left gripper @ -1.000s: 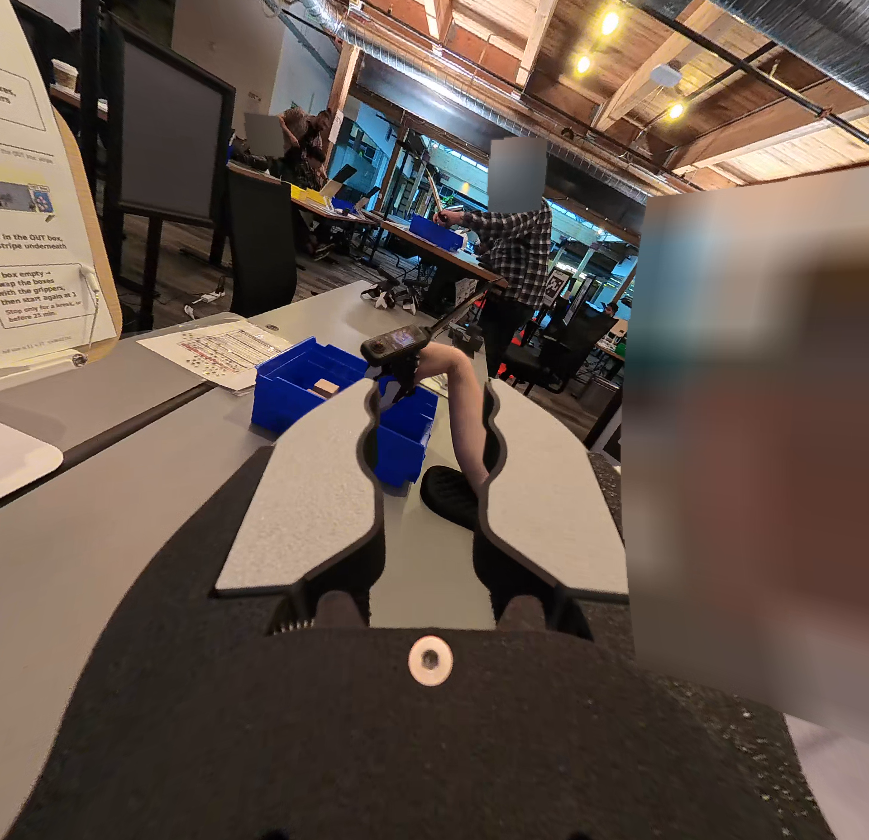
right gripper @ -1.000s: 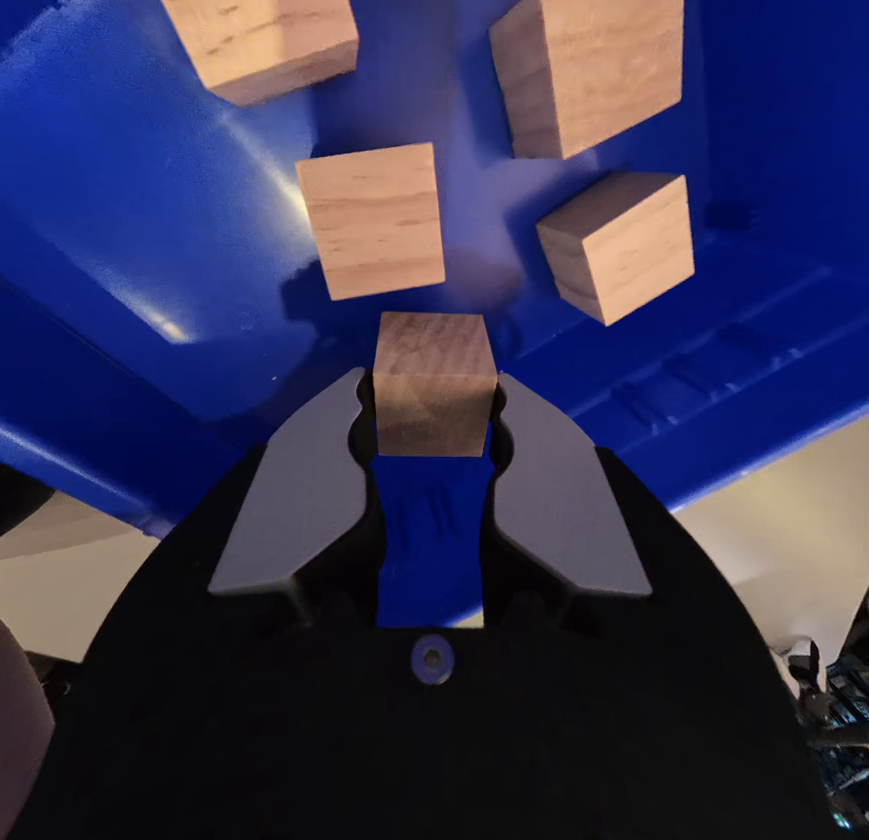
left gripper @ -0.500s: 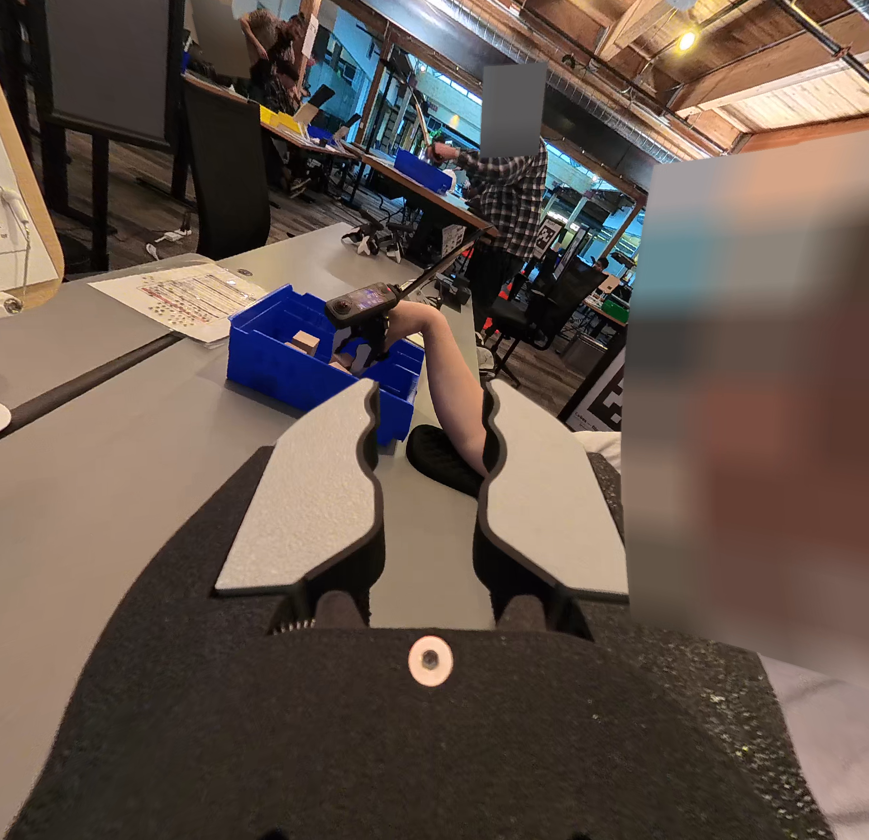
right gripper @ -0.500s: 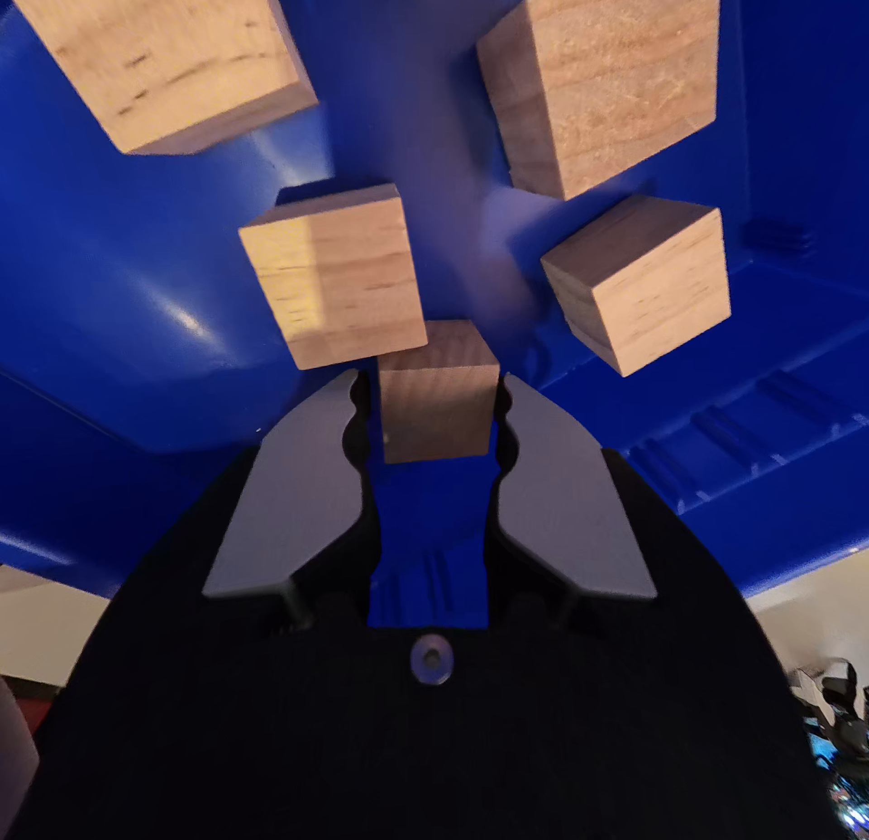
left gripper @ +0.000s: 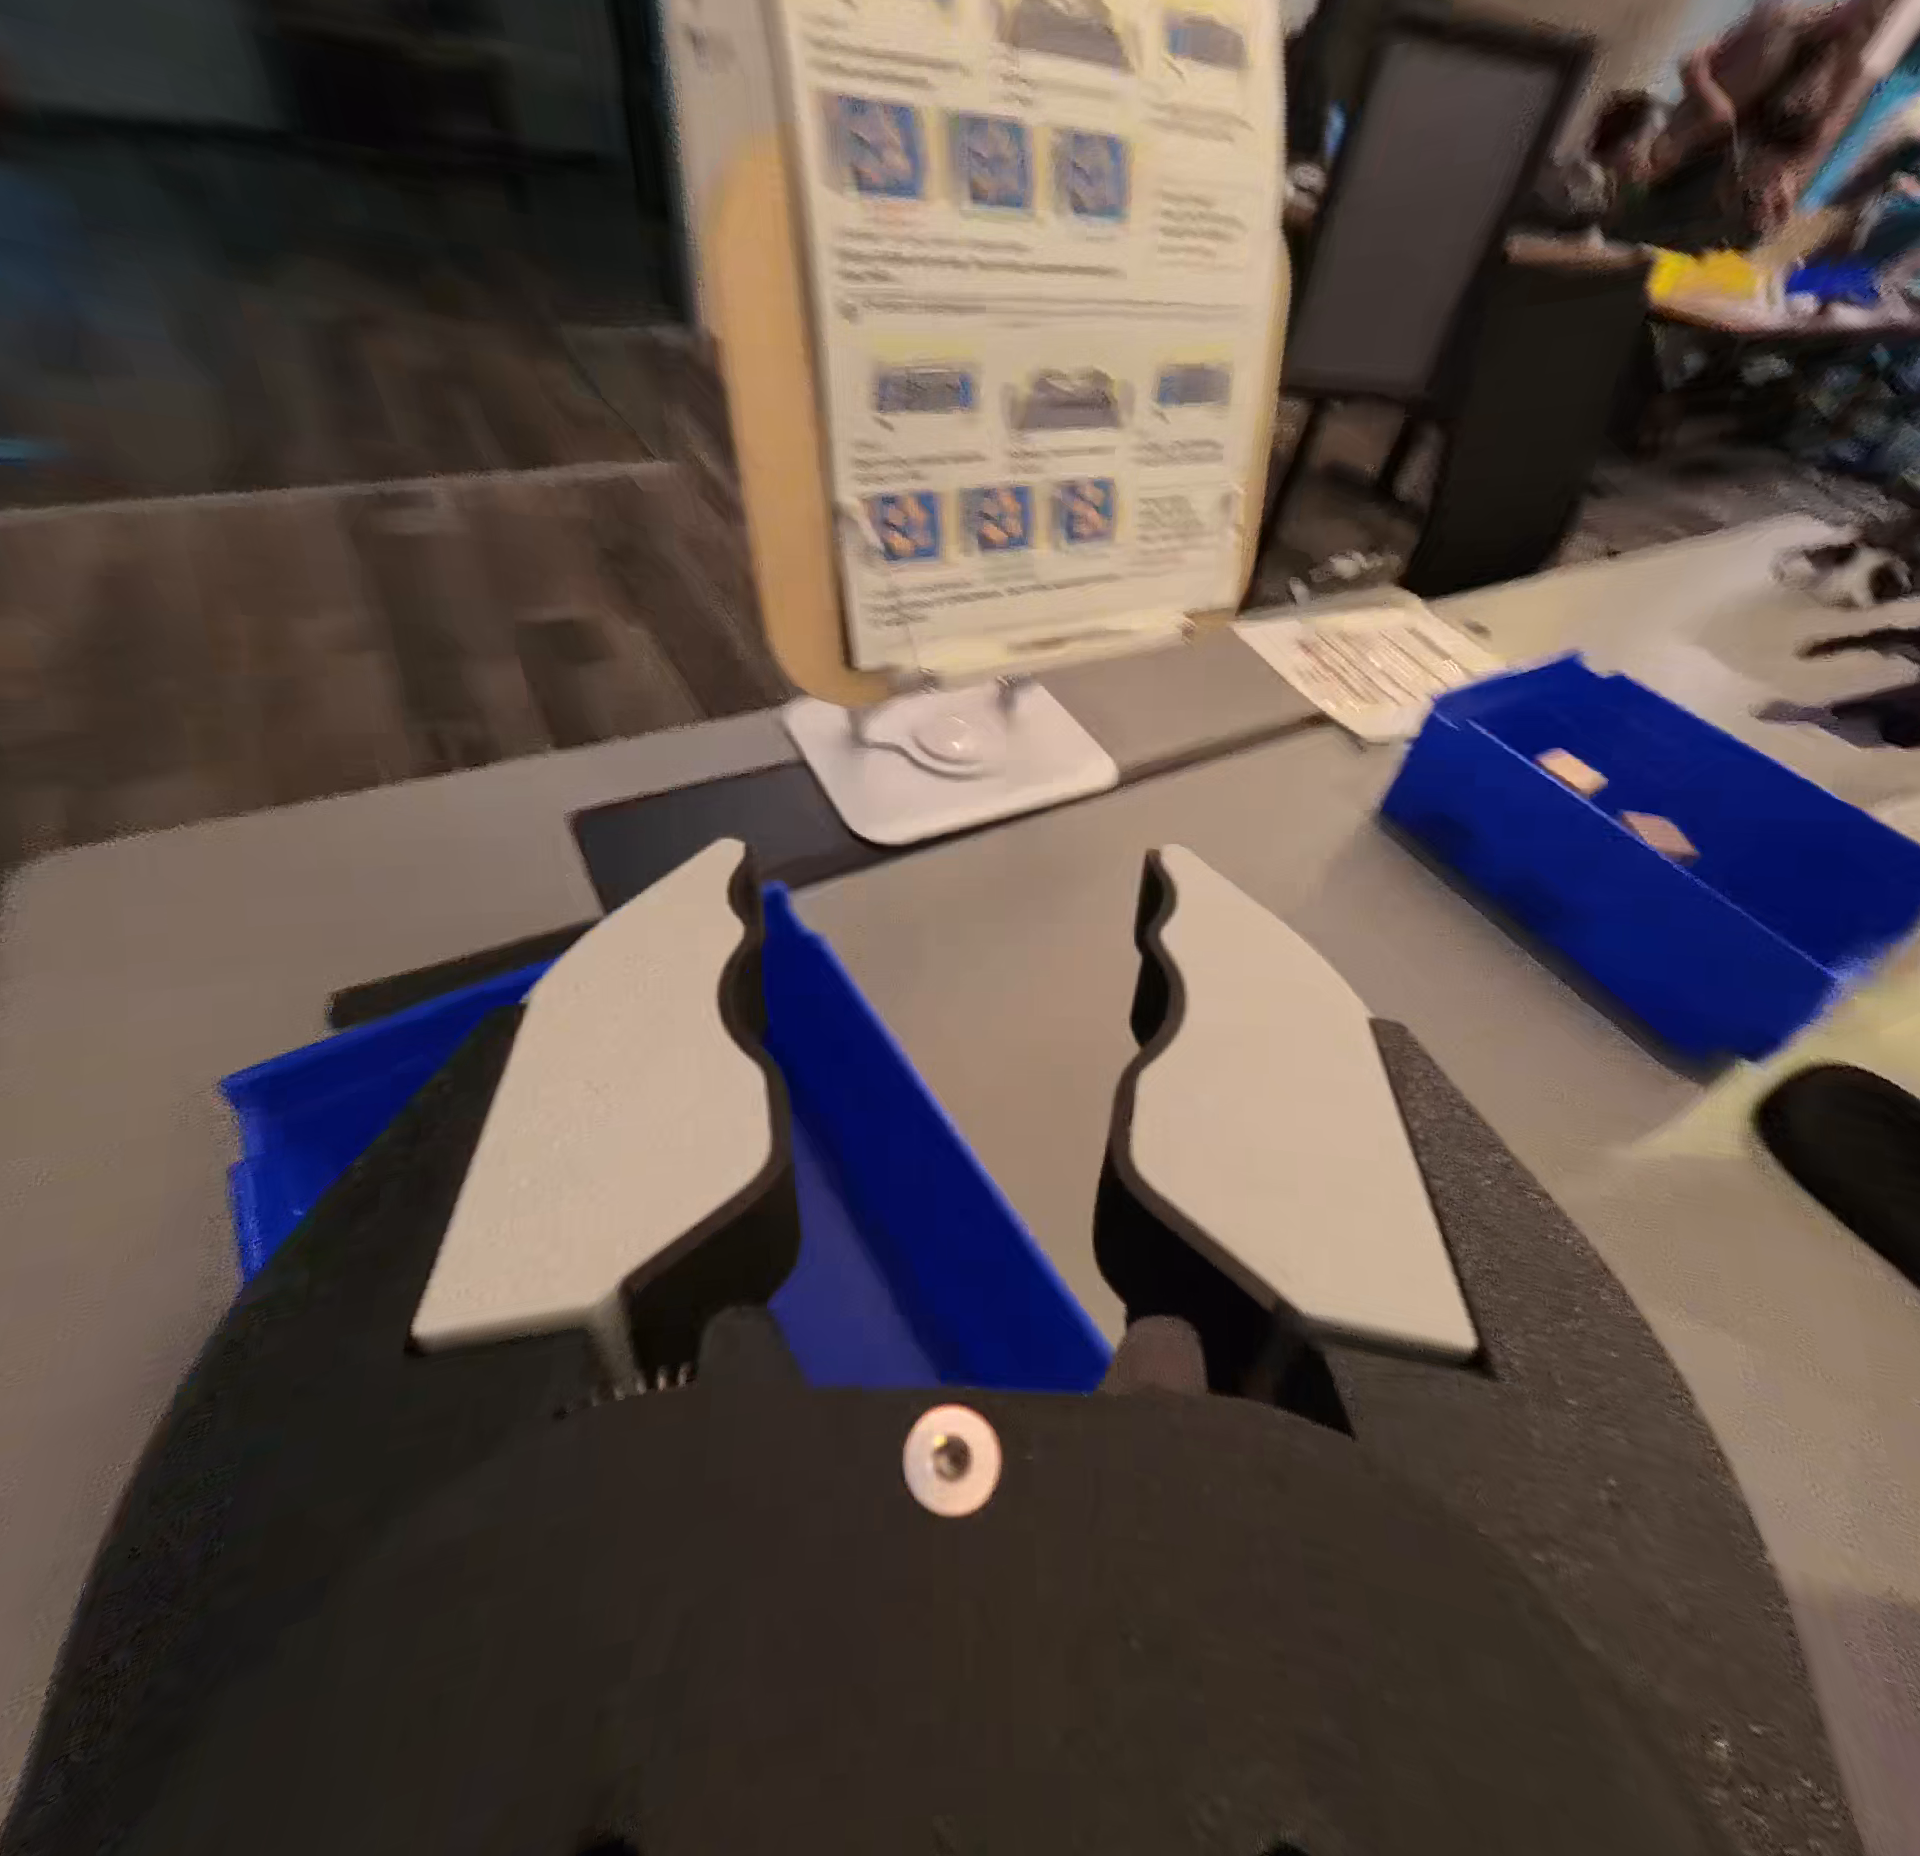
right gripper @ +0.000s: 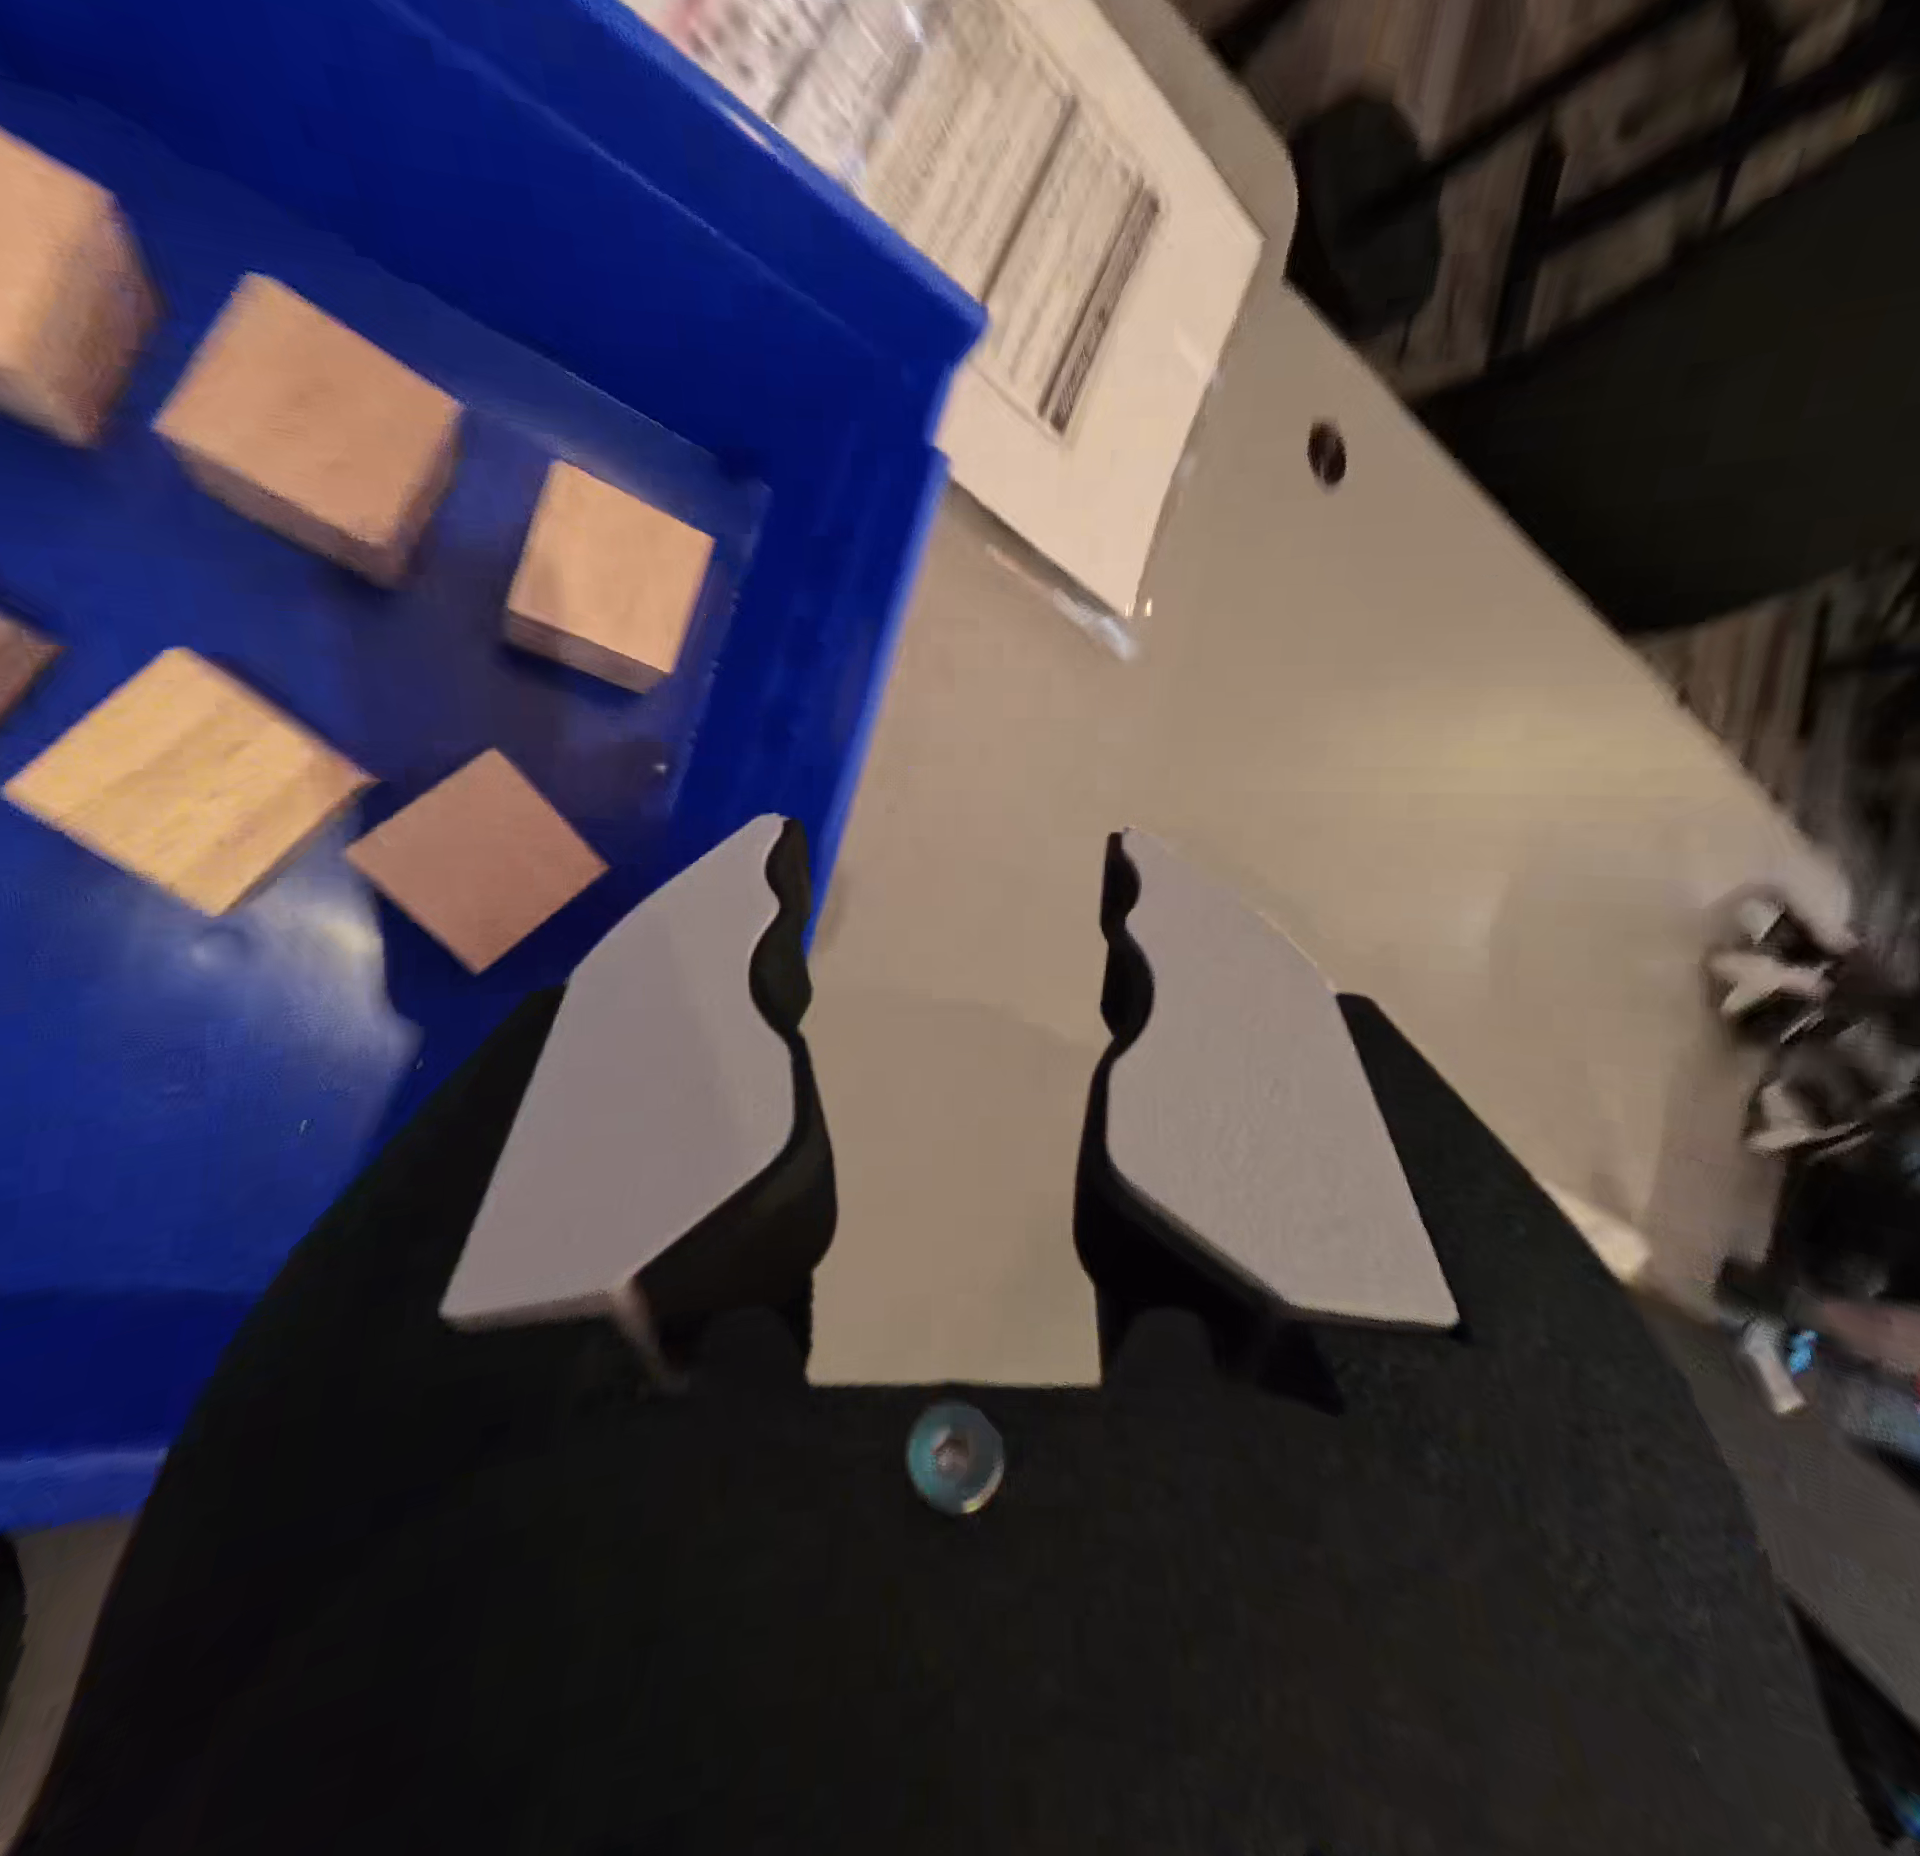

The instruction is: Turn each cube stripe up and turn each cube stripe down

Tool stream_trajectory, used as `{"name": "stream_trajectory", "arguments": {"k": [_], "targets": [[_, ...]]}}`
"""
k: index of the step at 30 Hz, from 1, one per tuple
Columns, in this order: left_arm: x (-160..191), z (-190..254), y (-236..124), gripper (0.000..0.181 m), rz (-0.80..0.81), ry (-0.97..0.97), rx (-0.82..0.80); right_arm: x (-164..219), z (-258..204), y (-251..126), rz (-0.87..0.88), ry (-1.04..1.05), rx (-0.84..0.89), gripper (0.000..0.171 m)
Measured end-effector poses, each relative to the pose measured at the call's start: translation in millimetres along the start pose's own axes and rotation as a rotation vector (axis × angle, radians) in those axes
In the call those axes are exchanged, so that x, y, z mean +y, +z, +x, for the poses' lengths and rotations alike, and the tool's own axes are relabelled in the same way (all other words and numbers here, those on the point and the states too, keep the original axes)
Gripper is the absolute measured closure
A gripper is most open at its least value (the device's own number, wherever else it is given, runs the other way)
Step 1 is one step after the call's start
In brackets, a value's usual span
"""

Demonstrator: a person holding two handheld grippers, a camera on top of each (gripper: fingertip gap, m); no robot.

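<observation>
My right tool (right gripper: 951, 845) is spread wide with nothing between its fingers; only bare grey worktop (right gripper: 1299, 767) shows through the gap. Its left fingertip sits just at the outer wall of the blue bin (right gripper: 665, 279), which fills the left of the right wrist view. Inside that bin I count several wooden cubes lying apart on the floor: one nearest the tool (right gripper: 476, 856), a larger pale one to its left (right gripper: 187, 776), one near the bin's corner (right gripper: 611, 572), another behind it (right gripper: 310, 422). Frame is motion-blurred; I cannot tell any stripe on the visible faces. A printed sheet (right gripper: 997, 206) lies flat on the worktop beyond the bin's far wall. My left tool (left gripper: 943, 861) is likewise spread and empty, hanging over a second blue bin (left gripper: 883, 1131) whose long wall runs up between the fingers. Beyond it, an instruction board on a white stand (left gripper: 1039, 289) stands upright. In the left wrist view the cube bin (left gripper: 1662, 923) lies well to the right, two cubes (left gripper: 1571, 767) showing inside.
</observation>
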State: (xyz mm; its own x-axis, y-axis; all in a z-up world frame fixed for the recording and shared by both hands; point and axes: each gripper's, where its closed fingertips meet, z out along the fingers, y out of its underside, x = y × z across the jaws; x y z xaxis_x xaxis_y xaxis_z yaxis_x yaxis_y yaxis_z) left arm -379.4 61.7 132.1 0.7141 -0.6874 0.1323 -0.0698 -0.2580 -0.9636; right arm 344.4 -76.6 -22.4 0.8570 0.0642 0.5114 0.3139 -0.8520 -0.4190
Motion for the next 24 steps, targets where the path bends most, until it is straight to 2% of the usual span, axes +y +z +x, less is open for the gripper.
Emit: {"name": "stream_trajectory", "arguments": {"k": [2,4,7,9,11,14,17,18,22,24], "targets": [[3,-19,2,0.126,0.09,-0.06,0.078,9,-4,20,-0.033,0.11,-0.08,0.118],[22,-50,5,0.14,-0.01,-0.22,0.056,13,-14,35,-0.047,0.192,-0.173,0.118],[68,-99,-4,0.141,-0.253,-0.237,-0.213,24,-24,51,-0.113,0.249,-0.24,0.12],[87,-130,-15,0.137,-0.346,-0.211,-0.396,30,-31,60,-0.156,0.266,-0.282,0.118],[100,-150,-21,0.136,-0.4,-0.225,-0.498,33,-38,66,-0.183,0.277,-0.319,0.122],[129,-171,-29,0.132,-0.542,-0.249,-0.608,28,-56,63,-0.195,0.311,-0.447,0.139],[171,-190,-42,0.129,-0.757,-0.309,-0.729,28,-58,63,-0.219,0.32,-0.443,0.157],[185,-191,-42,0.129,-0.817,-0.343,-0.722,28,-58,63,-0.224,0.317,-0.437,0.162],[221,-182,-31,0.135,-0.928,-0.514,-0.604,28,-59,62,-0.238,0.332,-0.438,0.164],[229,-181,-29,0.16,-0.962,-0.531,-0.579,28,-60,62,-0.249,0.371,-0.459,0.166]]}}
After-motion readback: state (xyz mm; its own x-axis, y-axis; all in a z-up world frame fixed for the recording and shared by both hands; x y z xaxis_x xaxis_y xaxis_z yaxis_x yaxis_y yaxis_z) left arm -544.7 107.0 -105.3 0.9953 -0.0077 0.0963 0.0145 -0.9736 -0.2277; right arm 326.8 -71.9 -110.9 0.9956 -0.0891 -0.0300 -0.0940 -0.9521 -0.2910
